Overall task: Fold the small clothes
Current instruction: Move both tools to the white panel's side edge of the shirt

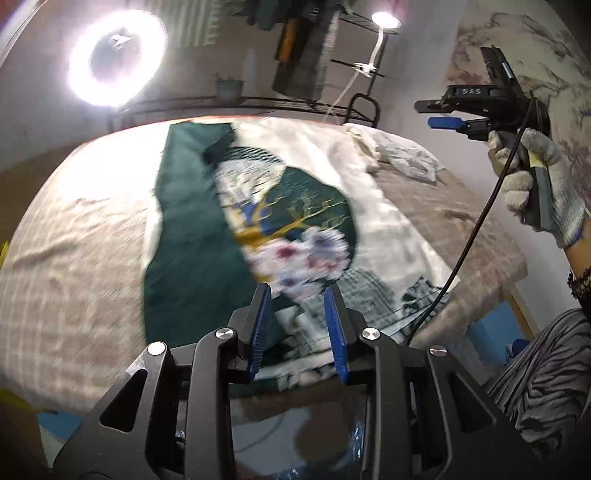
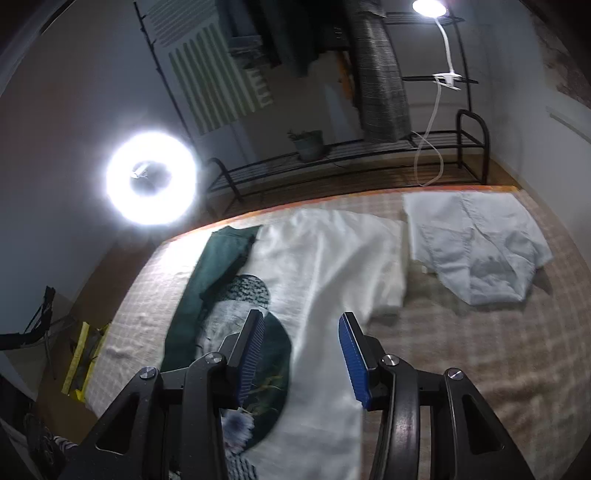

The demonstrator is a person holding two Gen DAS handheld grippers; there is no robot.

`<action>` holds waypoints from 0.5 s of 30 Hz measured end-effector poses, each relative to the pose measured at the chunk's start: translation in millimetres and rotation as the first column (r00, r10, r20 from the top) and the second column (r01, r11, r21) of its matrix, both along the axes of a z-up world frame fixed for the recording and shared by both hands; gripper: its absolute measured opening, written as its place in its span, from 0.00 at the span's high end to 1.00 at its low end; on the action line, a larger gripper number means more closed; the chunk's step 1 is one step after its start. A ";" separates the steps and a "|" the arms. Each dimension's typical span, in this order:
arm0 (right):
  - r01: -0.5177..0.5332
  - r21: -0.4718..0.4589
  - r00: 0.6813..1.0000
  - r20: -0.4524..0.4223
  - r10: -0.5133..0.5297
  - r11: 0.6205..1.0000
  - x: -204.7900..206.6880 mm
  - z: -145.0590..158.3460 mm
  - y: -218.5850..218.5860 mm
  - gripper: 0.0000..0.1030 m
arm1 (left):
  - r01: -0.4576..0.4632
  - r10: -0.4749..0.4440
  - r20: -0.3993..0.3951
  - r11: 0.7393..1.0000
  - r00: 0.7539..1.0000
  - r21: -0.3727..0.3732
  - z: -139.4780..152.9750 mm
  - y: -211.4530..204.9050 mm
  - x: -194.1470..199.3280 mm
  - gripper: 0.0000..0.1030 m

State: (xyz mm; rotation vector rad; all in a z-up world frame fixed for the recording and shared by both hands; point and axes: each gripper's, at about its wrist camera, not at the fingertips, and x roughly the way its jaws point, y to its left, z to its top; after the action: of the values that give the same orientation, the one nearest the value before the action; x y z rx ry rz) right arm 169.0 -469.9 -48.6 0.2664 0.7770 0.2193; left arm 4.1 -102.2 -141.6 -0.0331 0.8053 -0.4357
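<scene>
A white and dark green garment with a printed oval picture lies spread on the checked beige bed cover. It also shows in the right wrist view. My left gripper is open and empty, hovering above the garment's near end. My right gripper is open and empty, raised above the garment; in the left wrist view it is held high at the right by a gloved hand. A second, pale white garment lies crumpled at the bed's far right.
A bright ring light stands left of the bed. A black metal rack with a plant pot and a clip lamp runs behind it. A black cable hangs from the right gripper.
</scene>
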 end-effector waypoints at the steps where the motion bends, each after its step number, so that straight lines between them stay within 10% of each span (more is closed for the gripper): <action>1: 0.008 -0.014 1.000 0.003 -0.008 1.000 -2.3 -1.4 -5.7 0.56 | 0.017 -0.017 0.007 1.000 1.000 0.001 0.6 -11.2 0.6 0.71; 15: 0.108 0.036 0.994 -0.010 -0.108 0.993 -42.9 -22.2 -122.2 0.56 | 0.255 -0.255 -0.015 0.967 0.967 -0.002 -28.7 -160.3 7.9 0.71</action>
State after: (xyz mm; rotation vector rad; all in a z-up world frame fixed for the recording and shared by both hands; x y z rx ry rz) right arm 126.1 -592.1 -70.8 0.3433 0.7642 0.1304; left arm 12.0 -262.4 -170.3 0.0685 0.8275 -0.6796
